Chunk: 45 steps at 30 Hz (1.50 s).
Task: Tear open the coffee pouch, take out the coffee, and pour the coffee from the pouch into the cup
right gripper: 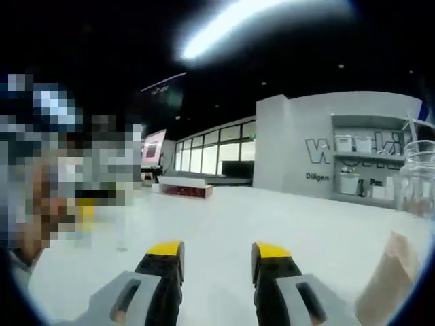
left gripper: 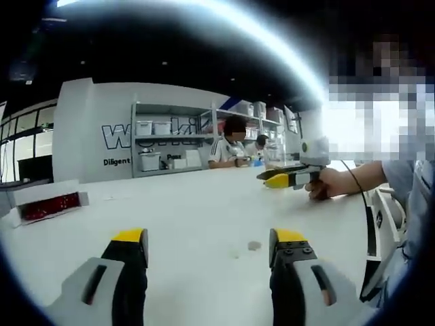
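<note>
A brown paper coffee pouch (right gripper: 391, 278) stands at the lower right of the right gripper view, on the white table (right gripper: 272, 217). Beyond it at the right edge is a clear glass cup (right gripper: 418, 178). My right gripper (right gripper: 217, 255) is open with nothing between its yellow-tipped jaws, and the pouch lies off to its right. My left gripper (left gripper: 209, 244) is also open and empty over bare table. In the left gripper view the right gripper (left gripper: 270, 178) comes in from the right, held by a hand (left gripper: 326, 185) above the table.
A white box with a red front (left gripper: 47, 204) (right gripper: 183, 187) sits on the table's far side. A small dark spot (left gripper: 253, 246) marks the tabletop. People sit at the far end (left gripper: 232, 146) before shelves with bins (left gripper: 163, 146). A person's sleeve (left gripper: 408, 197) is at the right.
</note>
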Tool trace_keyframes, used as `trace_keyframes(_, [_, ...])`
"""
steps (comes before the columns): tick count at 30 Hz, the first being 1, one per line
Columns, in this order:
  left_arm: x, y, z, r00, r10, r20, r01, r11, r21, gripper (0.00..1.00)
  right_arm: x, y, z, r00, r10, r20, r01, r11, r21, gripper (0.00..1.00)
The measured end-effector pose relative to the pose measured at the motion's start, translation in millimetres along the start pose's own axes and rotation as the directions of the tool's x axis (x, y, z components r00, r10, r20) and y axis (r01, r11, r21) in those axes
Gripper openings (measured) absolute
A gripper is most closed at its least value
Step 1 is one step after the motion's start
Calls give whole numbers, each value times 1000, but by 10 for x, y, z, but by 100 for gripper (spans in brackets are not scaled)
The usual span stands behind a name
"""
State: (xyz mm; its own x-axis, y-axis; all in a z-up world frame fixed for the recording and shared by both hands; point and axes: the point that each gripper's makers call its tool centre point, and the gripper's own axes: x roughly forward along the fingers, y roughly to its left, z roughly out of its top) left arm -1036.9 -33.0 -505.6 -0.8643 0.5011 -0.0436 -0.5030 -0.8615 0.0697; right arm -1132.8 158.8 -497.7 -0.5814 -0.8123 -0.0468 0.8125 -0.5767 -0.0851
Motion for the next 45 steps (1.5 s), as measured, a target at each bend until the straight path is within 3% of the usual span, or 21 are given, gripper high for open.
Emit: trace_keyframes(45, [-18, -51, 15, 1000, -20, 4, 20, 999, 28, 73, 410, 322, 91, 999, 23, -23, -23, 1000, -8, 38])
